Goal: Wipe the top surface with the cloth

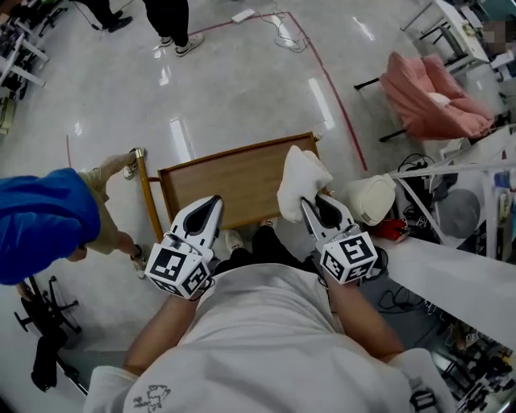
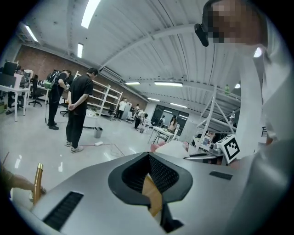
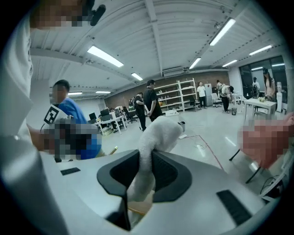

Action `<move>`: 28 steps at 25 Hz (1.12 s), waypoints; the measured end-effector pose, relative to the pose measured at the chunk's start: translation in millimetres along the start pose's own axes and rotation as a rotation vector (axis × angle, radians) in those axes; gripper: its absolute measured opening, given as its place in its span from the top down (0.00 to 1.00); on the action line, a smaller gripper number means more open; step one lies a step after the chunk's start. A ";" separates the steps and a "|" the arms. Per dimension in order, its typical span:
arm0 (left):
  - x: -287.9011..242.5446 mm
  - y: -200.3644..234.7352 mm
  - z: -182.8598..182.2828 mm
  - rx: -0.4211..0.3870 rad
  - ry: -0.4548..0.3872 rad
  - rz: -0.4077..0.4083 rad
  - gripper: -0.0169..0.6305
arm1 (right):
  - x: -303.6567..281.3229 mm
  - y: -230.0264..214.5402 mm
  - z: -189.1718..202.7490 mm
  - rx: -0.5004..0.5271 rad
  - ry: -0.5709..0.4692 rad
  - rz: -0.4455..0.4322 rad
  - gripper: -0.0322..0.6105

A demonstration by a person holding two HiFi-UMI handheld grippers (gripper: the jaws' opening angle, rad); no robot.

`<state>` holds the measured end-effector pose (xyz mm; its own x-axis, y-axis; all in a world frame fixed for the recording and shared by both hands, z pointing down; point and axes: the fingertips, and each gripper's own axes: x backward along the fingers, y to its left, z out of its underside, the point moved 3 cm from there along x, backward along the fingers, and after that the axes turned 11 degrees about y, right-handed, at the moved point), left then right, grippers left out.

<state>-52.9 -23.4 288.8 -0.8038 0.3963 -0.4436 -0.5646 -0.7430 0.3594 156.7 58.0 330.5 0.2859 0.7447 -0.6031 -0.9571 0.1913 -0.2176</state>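
Note:
A wooden cart top [image 1: 234, 181] with a raised rim lies just ahead of me in the head view. My right gripper [image 1: 305, 203] is shut on a white cloth [image 1: 300, 173], which stands up over the top's right end. In the right gripper view the cloth [image 3: 158, 133] rises from between the closed jaws of that gripper [image 3: 148, 156]. My left gripper [image 1: 214, 202] hovers over the near edge of the wood, jaws together and empty. In the left gripper view a sliver of wood [image 2: 151, 195] shows below the jaws of the left gripper [image 2: 148, 157].
A person in a blue sleeve [image 1: 40, 218] stands at the left, hands on the cart's brass frame [image 1: 145, 189]. A pink chair [image 1: 431, 97], a beige round object [image 1: 372, 198] and a white table [image 1: 459, 274] crowd the right. Other people [image 1: 173, 20] stand on the far floor.

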 end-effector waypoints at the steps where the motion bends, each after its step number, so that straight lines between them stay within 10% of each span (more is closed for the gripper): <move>1: -6.4 -3.1 0.4 0.008 0.009 -0.016 0.96 | -4.3 -18.7 6.5 -0.002 0.028 0.003 0.82; 15: -75.2 38.2 24.8 0.158 0.100 -0.160 0.96 | -146.6 -213.6 87.8 0.182 0.437 0.107 0.82; 28: -85.3 104.2 90.2 0.217 0.185 -0.194 0.96 | -252.6 -221.3 149.2 0.230 0.672 0.142 0.82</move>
<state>-60.0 -85.9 438.1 -0.6415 0.3997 -0.6548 -0.7460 -0.5238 0.4112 289.4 -77.0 645.4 0.0546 0.2326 -0.9710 -0.9517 0.3065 0.0199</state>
